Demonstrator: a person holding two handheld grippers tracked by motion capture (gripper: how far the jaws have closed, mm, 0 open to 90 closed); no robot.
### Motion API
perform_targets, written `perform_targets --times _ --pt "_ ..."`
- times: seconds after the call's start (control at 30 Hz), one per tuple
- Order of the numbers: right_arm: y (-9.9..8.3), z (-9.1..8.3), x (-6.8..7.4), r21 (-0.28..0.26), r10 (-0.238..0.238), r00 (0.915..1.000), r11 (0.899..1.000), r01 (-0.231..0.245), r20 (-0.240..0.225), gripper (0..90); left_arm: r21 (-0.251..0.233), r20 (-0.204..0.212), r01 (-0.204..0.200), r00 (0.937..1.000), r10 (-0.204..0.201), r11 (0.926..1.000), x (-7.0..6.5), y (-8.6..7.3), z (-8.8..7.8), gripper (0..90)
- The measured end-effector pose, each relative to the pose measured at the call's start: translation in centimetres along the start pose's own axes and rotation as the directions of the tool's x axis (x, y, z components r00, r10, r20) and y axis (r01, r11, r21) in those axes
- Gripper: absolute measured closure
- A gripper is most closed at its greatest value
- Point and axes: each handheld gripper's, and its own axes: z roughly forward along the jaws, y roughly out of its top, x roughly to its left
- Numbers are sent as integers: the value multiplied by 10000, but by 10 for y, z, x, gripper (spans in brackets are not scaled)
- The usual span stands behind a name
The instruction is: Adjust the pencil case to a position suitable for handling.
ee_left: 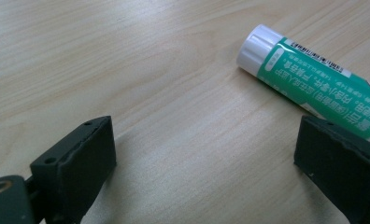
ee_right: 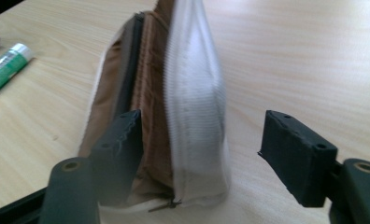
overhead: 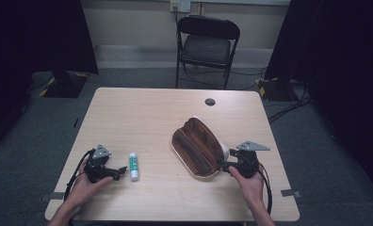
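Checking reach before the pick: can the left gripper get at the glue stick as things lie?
Probably yes. The left gripper is open beside the glue stick, which lies flat on bare table with nothing between them.

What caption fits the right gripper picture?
Right gripper open around the white edge of an unzipped brown pouch, glue stick beyond.

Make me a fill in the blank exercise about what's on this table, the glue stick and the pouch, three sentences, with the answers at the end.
1. The glue stick has a white cap and a ____ label.
2. The pouch, brown inside, lies with its zipper ____.
3. The edge of the pouch stands between the jaws of the ____ gripper, whose pads don't press on it.

Missing words: green; open; right
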Motion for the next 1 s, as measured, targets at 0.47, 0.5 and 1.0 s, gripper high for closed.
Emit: perform_targets --times 0.47,0.5,1.0 --pt "-14 16 -6 859 780 9921 9925 -866 985 426 -1 -13 -8 10000 8 10000 0 0 0 50" --pt "-14 16 -7 893 802 9911 9919 -899 1063 433 3 -25 -11 10000 11 10000 0 0 0 50" --pt "-17 9 -7 824 494 9987 9954 -480 -146 677 -33 -25 78 10000 -78 10000 -1 0 0 51"
